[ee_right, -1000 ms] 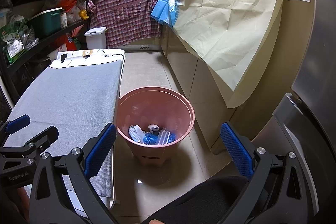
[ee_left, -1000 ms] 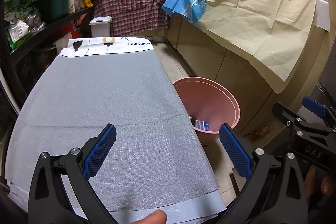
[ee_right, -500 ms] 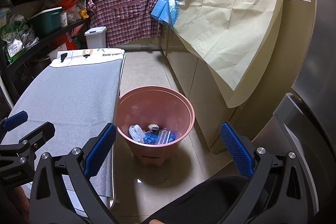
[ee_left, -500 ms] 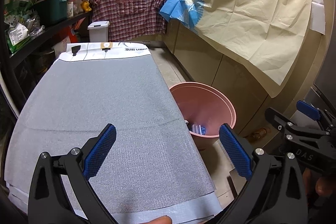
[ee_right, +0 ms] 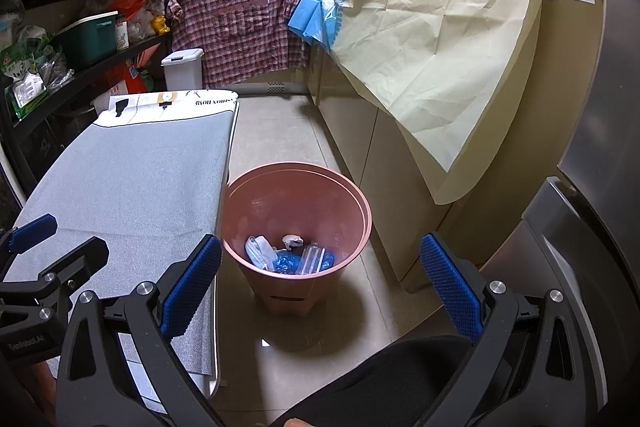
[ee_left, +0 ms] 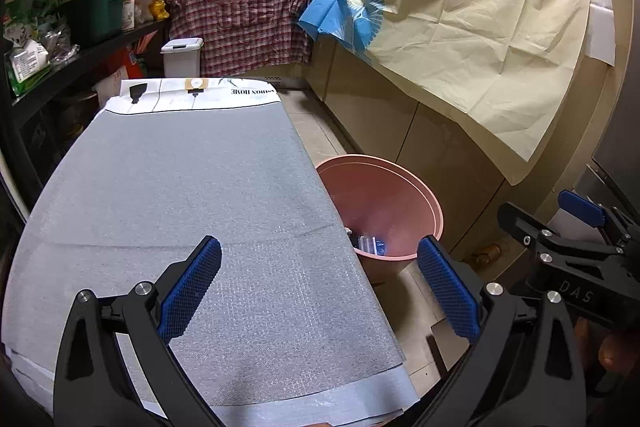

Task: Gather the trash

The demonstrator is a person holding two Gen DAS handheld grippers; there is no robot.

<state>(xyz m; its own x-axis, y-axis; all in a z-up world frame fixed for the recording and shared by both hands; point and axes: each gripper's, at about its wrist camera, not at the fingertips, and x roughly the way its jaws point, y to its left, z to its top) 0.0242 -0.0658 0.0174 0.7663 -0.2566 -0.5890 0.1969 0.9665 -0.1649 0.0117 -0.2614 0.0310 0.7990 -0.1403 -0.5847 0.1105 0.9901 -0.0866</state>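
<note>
A pink bin (ee_right: 298, 205) stands on the tiled floor beside the grey table (ee_right: 128, 171); its rim (ee_left: 424, 195) also shows in the left wrist view. Inside lies trash (ee_right: 290, 255): white crumpled pieces, blue wrappers and clear plastic. My right gripper (ee_right: 320, 279) hangs open in front of the bin with nothing between its blue pads. My left gripper (ee_left: 320, 283) is open above the near end of the grey table (ee_left: 180, 187), holding nothing. Each gripper shows at the edge of the other's view.
A black shelf rack (ee_left: 80, 39) with boxes and bags runs along the left. A white lidded bin (ee_right: 183, 67) and a plaid shirt (ee_right: 244, 27) stand at the far end. Cabinets draped in cream paper (ee_right: 432, 27) line the right. A steel appliance (ee_right: 592, 187) is near right.
The left wrist view has drifted slightly, so the table and bin sit a little lower and further left. The right gripper's view is almost unchanged. Both grippers stay open.
</note>
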